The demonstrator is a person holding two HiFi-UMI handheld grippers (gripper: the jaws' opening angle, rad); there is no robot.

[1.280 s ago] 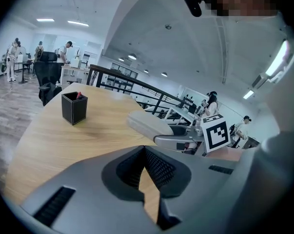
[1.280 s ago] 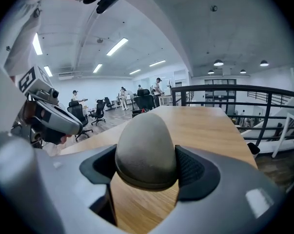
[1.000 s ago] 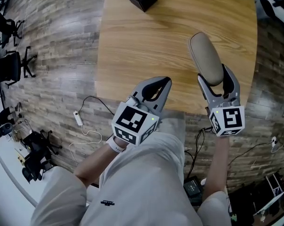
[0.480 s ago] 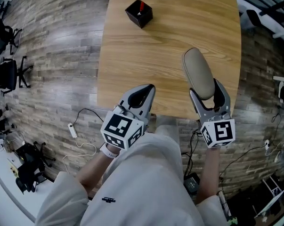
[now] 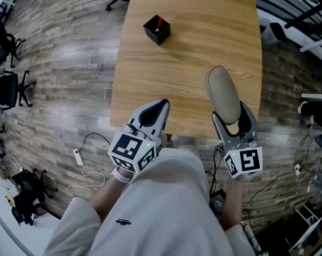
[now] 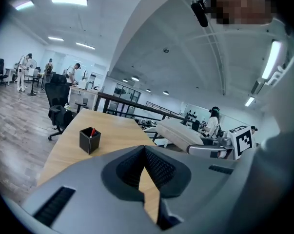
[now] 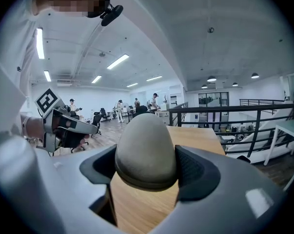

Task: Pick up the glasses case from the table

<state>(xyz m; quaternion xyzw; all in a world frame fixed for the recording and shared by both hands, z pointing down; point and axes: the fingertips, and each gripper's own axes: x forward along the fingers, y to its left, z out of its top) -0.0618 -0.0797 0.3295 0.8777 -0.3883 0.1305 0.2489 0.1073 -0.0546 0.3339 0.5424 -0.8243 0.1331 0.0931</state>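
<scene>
The glasses case (image 5: pixel 222 92) is a long grey-beige oval shell, held in the air above the near right part of the wooden table (image 5: pixel 187 36). My right gripper (image 5: pixel 233 117) is shut on its near end, one jaw on each side. In the right gripper view the case (image 7: pixel 146 147) fills the gap between the pads of that gripper (image 7: pixel 147 170). My left gripper (image 5: pixel 158 107) hovers at the table's near edge, shut with nothing in it; its pads meet in the left gripper view (image 6: pixel 145 152). That view also shows the case (image 6: pixel 178 133) off to the right.
A black pen holder (image 5: pixel 157 30) with a red pen stands far back on the table, also in the left gripper view (image 6: pixel 89 140). Office chairs (image 5: pixel 11 84) and cables (image 5: pixel 83 159) are on the wood floor at left. A black railing (image 7: pixel 234 116) runs beyond the table.
Both grippers have risen and drawn back toward the person, the right one carrying the case up with it. The table now looks farther below.
</scene>
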